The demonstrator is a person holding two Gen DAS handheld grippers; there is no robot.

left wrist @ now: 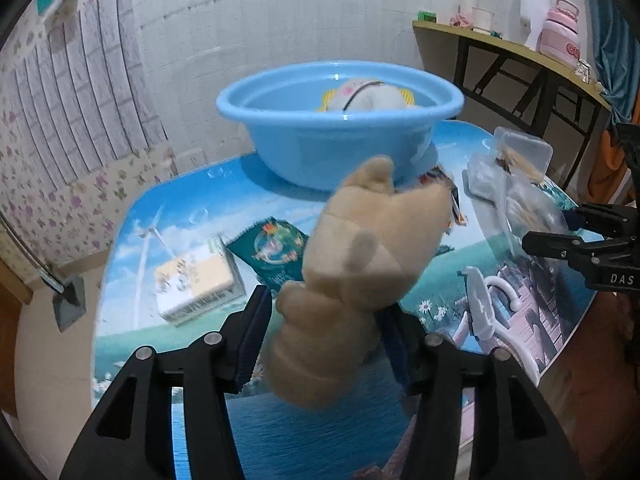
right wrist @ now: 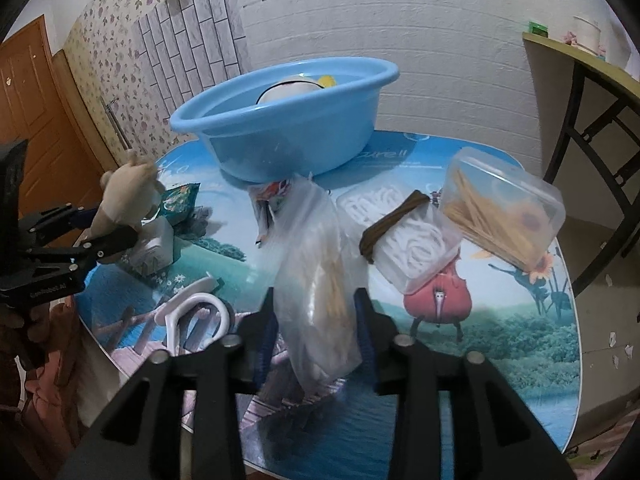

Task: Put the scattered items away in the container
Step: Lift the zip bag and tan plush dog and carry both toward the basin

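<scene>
My left gripper (left wrist: 320, 320) is shut on a tan plush toy (left wrist: 360, 264) and holds it above the table, in front of the blue basin (left wrist: 340, 120). The basin holds a white plush and a yellow item. My right gripper (right wrist: 316, 320) is shut on a clear plastic bag (right wrist: 320, 280) of pale sticks, raised over the table. The toy also shows in the right wrist view (right wrist: 128, 200); the basin (right wrist: 288, 128) stands at the table's far side. The right gripper appears at the right of the left wrist view (left wrist: 576, 236).
On the printed table (right wrist: 500, 340) lie a green snack packet (left wrist: 276, 248), a tissue pack (left wrist: 196, 280), a white hook (right wrist: 192, 312), a box of white items with a brown band (right wrist: 404, 236), a clear box of sticks (right wrist: 500, 216) and a small wrapper (right wrist: 272, 196). A side table (left wrist: 520, 52) stands at right.
</scene>
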